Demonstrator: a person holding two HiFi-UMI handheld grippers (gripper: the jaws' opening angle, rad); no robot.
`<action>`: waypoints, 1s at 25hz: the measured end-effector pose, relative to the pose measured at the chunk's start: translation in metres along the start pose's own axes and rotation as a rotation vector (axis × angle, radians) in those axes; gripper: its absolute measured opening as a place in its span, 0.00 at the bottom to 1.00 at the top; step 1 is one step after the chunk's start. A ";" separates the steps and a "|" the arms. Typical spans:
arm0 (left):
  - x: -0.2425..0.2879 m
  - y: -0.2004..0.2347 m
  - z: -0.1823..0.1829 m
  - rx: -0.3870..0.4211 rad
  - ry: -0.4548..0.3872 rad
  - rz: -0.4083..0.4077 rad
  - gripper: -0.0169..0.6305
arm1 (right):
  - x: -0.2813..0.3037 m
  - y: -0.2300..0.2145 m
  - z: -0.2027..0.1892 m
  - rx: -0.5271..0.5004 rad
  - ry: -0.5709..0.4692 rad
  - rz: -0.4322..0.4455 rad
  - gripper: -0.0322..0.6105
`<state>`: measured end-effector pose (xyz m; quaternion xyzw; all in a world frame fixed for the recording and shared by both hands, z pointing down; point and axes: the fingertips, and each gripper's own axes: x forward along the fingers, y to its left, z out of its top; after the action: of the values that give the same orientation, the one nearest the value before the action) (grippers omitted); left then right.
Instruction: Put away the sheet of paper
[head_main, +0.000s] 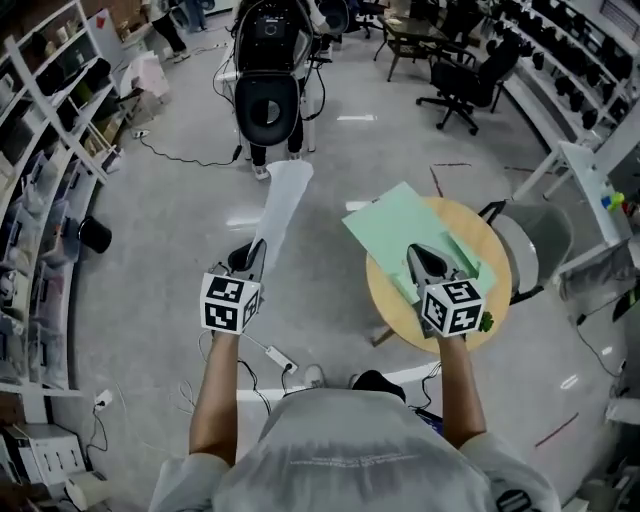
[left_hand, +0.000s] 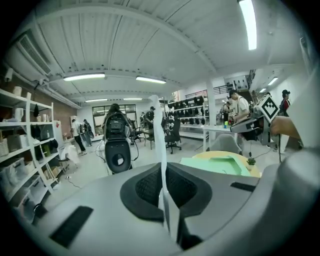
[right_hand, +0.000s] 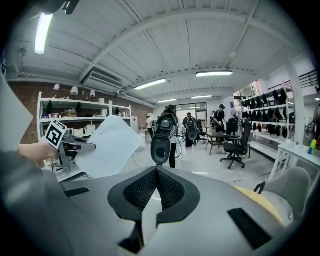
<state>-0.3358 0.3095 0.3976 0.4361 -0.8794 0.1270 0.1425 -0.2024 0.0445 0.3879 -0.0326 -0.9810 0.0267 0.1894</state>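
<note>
Got the white sheet of paper (head_main: 283, 198) pinched by its lower end in the left gripper (head_main: 254, 252), fingers clamped tight on it, sticking up over the floor just left of the round desk (head_main: 381, 296). Right gripper (head_main: 426, 254) fingers pressed together, nothing in them, hovering over the green folder (head_main: 398, 226) lying on that desk.

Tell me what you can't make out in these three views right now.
Print on the sheet of paper: edge-on in the left gripper view, too small in the head view.
Part of the green folder: under the right gripper, head view.
Things on the shelf: too small and blurred, every view.
</note>
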 end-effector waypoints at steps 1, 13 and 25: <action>0.011 -0.004 0.001 0.010 0.003 -0.026 0.05 | -0.003 -0.007 -0.005 0.013 0.002 -0.022 0.10; 0.129 -0.077 0.045 0.039 0.021 -0.199 0.05 | -0.030 -0.134 -0.038 0.157 0.011 -0.205 0.09; 0.204 -0.163 0.074 0.057 0.032 -0.326 0.05 | -0.043 -0.210 -0.059 0.235 -0.003 -0.263 0.09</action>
<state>-0.3336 0.0389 0.4187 0.5747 -0.7907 0.1340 0.1627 -0.1520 -0.1657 0.4401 0.1185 -0.9673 0.1160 0.1921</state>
